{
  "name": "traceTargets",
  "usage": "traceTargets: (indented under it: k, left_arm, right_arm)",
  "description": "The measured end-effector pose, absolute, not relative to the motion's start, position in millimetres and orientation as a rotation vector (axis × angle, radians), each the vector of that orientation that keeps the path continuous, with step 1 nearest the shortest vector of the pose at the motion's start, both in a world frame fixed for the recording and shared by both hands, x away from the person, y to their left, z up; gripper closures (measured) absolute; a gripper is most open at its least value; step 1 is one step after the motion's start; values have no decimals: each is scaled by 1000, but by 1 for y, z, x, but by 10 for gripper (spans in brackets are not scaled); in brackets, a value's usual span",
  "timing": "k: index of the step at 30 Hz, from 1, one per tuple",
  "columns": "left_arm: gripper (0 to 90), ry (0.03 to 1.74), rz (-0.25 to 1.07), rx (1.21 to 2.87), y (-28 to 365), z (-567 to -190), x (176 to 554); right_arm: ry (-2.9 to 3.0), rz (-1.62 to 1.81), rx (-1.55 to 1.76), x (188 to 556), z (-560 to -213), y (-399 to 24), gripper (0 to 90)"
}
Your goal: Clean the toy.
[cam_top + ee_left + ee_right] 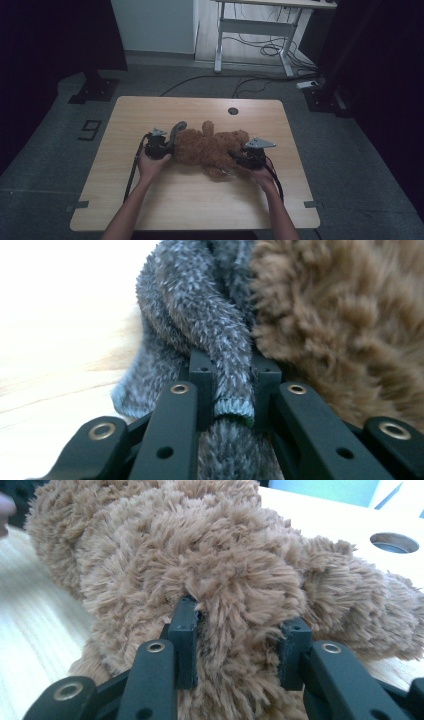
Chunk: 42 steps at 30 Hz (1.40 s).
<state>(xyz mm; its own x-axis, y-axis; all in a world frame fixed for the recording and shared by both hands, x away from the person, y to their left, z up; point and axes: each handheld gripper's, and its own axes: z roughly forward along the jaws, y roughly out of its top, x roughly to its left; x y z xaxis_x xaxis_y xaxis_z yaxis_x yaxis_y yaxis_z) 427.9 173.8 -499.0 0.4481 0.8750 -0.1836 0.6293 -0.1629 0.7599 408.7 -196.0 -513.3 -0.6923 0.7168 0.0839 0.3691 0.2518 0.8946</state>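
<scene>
Gripping plush bear (212, 147), grey scarf (220, 355) apparently.

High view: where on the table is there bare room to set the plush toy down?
Bare table along the near edge between the forearms, and the far strip around the round hole. Crowded mid-table: brown plush toy, left gripper, right gripper.

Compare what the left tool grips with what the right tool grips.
The left tool pinches a thin grey fuzzy strip; the right tool clamps a thick bulge of the brown plush toy. The grey strip's pile is short and spiky, the brown plush toy's long and shaggy. Both are soft and firmly held.
</scene>
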Motion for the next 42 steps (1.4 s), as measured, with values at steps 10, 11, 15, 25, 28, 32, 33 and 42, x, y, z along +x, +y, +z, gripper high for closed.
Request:
traceTargets:
  k: [10,11,15,25,28,32,33,42]
  left_arm:
    - [761,1087,425,1858,156,-436,419]
    - [759,1073,410,1901,142,-433,425]
    - [751,1091,371,1944,126,-441,434]
    - [775,1065,381,1966,127,-460,404]
    - [778,1051,382,1954,130,-462,392]
    - [779,1024,402,1928,135,-470,366]
    - [779,1024,402,1928,135,-470,366]
    - [778,1016,406,1889,140,-477,354]
  right_arm:
    - [2169,1425,923,387,-517,-194,616]
    - [2163,1422,912,384,-518,-193,616]
    - [2158,1404,879,378,-519,-193,616]
    - [2170,1405,858,364,-524,-194,613]
    - [2178,1406,854,357,-526,-194,608]
    - [2180,1427,847,339,-526,-197,501]
    - [2172,1436,850,337,-526,-197,468]
    - [2166,1517,950,350,-516,-198,251]
